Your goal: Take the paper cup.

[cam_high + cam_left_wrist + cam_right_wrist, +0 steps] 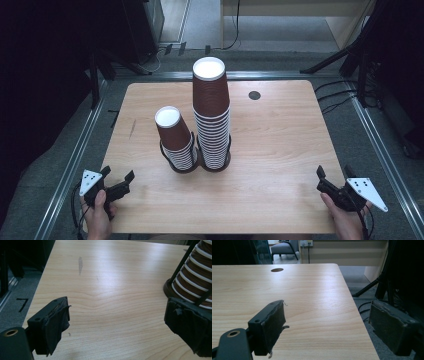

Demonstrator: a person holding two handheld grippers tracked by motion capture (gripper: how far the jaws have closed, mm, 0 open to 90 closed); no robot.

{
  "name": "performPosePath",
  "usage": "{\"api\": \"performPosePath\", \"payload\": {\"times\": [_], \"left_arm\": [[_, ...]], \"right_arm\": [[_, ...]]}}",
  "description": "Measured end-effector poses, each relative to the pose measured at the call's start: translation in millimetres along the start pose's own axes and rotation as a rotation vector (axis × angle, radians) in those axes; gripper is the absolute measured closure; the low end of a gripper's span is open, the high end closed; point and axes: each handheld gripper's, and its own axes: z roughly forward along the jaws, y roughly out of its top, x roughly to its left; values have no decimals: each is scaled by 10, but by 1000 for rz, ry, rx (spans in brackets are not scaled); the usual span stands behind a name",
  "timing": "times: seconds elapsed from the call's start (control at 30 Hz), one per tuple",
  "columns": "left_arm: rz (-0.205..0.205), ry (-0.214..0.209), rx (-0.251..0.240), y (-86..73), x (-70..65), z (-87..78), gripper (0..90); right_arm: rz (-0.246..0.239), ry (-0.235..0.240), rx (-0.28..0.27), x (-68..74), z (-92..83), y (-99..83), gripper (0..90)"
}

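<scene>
Two stacks of brown paper cups with white rims stand in a black wire holder (172, 167) at the middle of the wooden table (280, 150). The tall stack (211, 100) is on the right, the short stack (174, 132) leans slightly on the left. My left gripper (118, 173) rests near the front left corner, open, nothing between its jaws. In the left gripper view the gripper (117, 307) faces bare wood, with the short stack (197, 272) at the right edge. My right gripper (333, 172) sits at the front right edge, open and empty; the right gripper view has this gripper (328, 306) over the table's right edge.
A dark round hole (254, 95) lies in the tabletop at the back right, also seen in the right gripper view as the hole (277, 270). Black stand legs (332, 60) and cables (340, 97) lie on the grey floor beyond the right side. A metal rail (75, 165) runs along the left.
</scene>
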Motion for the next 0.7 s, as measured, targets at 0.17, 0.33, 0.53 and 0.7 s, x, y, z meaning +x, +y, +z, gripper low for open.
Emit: {"api": "performPosePath", "payload": {"times": [0.17,0.33,0.53,0.7], "left_arm": [[-23,1,1,2,20,14,63],[-26,-7,-1,-3,25,21,63],[-7,-19,-3,-7,9,22,63],[-17,-24,-4,-4,24,25,63]], "right_arm": [[15,2,0,-16,-1,4,136],[-11,-1,11,13,6,19,135],[-39,9,-2,191,-15,156,129],[-65,30,-2,412,-78,318,129]]}}
